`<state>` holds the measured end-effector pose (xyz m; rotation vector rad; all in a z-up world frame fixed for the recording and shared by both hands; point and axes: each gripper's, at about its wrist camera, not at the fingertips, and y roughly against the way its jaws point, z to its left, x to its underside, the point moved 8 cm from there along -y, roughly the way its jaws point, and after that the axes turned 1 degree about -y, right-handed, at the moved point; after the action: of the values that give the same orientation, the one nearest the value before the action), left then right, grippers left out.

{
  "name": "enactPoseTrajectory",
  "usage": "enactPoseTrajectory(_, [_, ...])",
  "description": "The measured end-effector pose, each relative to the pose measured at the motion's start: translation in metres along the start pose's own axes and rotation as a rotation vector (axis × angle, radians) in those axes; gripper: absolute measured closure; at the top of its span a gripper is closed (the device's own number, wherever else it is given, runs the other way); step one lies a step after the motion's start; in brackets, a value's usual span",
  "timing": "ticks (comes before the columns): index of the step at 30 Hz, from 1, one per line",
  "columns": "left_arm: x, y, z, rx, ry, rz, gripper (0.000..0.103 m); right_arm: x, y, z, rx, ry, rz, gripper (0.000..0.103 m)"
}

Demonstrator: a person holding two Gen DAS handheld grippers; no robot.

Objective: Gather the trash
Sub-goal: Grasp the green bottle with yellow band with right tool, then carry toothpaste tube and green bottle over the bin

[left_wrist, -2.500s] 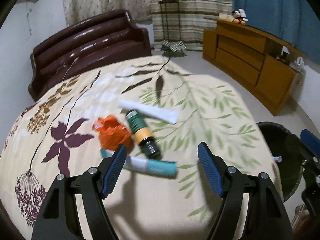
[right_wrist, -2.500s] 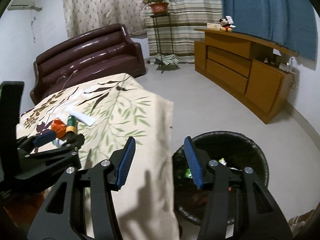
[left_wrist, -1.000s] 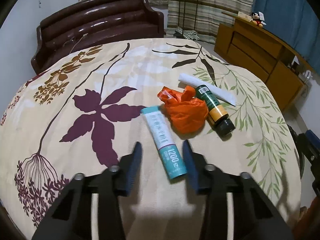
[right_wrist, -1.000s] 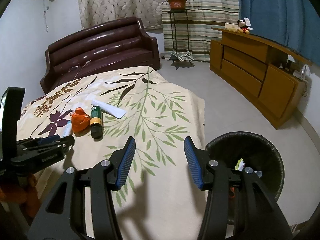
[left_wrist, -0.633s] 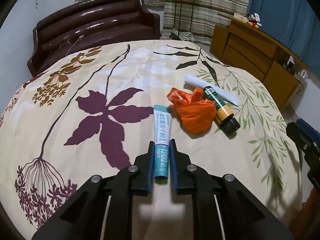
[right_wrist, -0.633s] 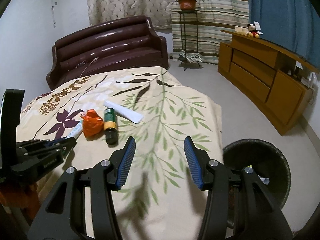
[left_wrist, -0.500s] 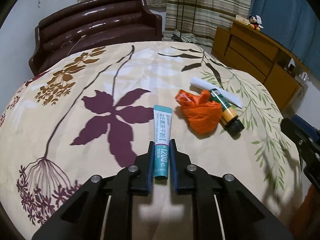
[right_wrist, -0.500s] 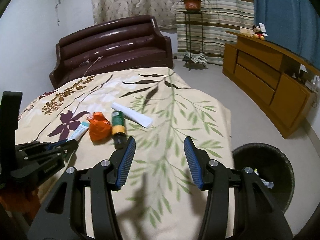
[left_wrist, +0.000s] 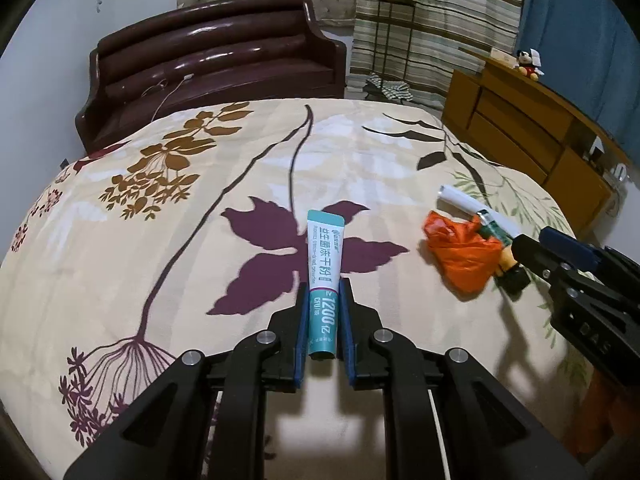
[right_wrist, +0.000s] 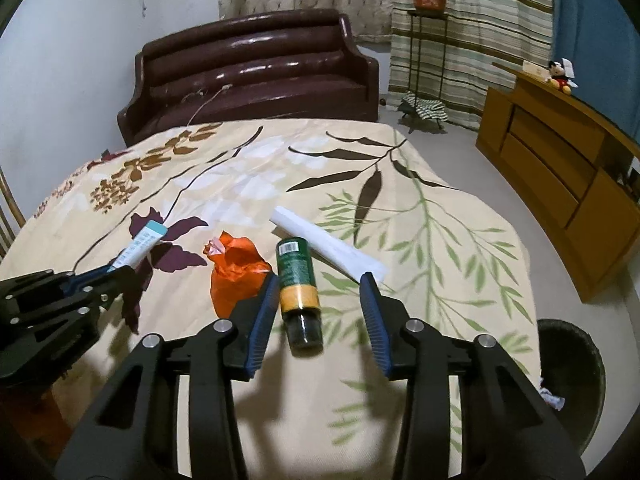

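The left gripper (left_wrist: 324,316) clamps a teal tube (left_wrist: 325,276) above the floral bedspread (left_wrist: 160,240). The right gripper (right_wrist: 318,312) hangs wide open around a green bottle (right_wrist: 298,280), beside an orange bag (right_wrist: 236,272).

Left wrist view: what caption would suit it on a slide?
Left gripper clamps a teal tube above the floral tablecloth.

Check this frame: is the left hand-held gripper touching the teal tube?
Touching. In the left wrist view, the left hand-held gripper has both blue pads pressed flat against the sides of the teal tube, with no gap visible.
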<state>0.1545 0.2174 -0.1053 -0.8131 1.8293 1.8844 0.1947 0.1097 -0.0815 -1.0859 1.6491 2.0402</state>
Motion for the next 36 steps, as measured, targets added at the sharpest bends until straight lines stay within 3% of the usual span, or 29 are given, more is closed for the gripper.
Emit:
enactPoseTrajectory(6, [0.000,-0.002,0.013,-0.007,0.014,0.000,0.088,-0.001,-0.017,0.007,0.000,0.016,0.043,0.068])
enactPoseTrajectory(14, [-0.001,-0.004,0.021,-0.007,0.025,-0.002,0.088,0.003,-0.032,0.012,0.003,0.025,0.103,0.080])
enactPoseTrajectory(36, [0.001,0.006,0.003,0.016,0.000,-0.020,0.088,0.014,0.018,-0.001,0.018,-0.026,0.012,0.080])
